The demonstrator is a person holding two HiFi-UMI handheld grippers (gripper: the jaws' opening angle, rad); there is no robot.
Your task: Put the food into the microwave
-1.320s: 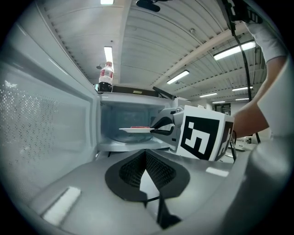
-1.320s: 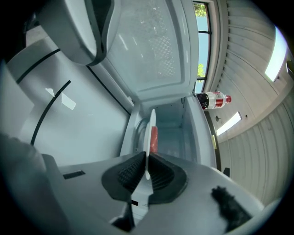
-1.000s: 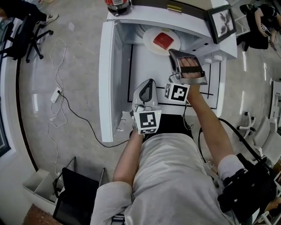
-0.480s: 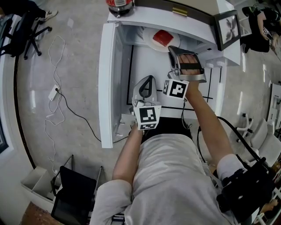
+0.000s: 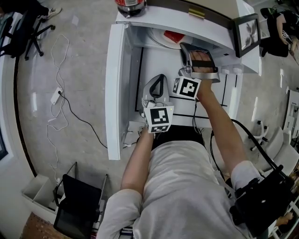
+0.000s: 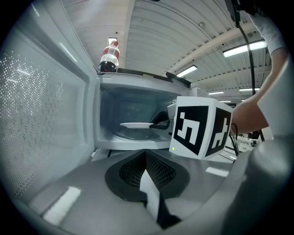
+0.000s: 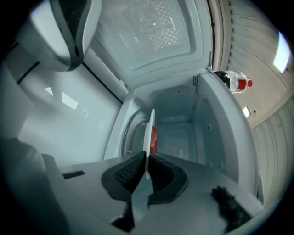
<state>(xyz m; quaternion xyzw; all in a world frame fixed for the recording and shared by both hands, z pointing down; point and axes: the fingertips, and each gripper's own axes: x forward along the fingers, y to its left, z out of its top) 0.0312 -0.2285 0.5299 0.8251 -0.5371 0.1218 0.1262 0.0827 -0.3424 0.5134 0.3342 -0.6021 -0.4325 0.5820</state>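
A white plate [image 5: 164, 38] with a red piece of food [image 5: 174, 36] is partly inside the open microwave [image 5: 182, 21], its far half hidden under the microwave's top. My right gripper [image 5: 187, 49] is shut on the plate's near rim. In the right gripper view the plate [image 7: 148, 133] shows edge-on between the pads, the red food [image 7: 154, 137] beyond it over the glass turntable. My left gripper [image 5: 159, 78] is beside it on the left, in front of the opening, shut on nothing. In the left gripper view its jaws [image 6: 146, 170] meet, and the plate [image 6: 138, 125] sits inside the cavity.
The microwave door [image 5: 117, 84] stands swung open on the left. A cola bottle [image 5: 130, 5] stands on the microwave's top, also seen as the bottle [image 6: 109, 57]. A framed picture [image 5: 247, 28] is at the right. A cable and an office chair [image 5: 28, 32] are on the floor at the left.
Both grippers have moved toward the microwave. The plate with the food has gone deeper into the cavity and is now largely hidden under the top.
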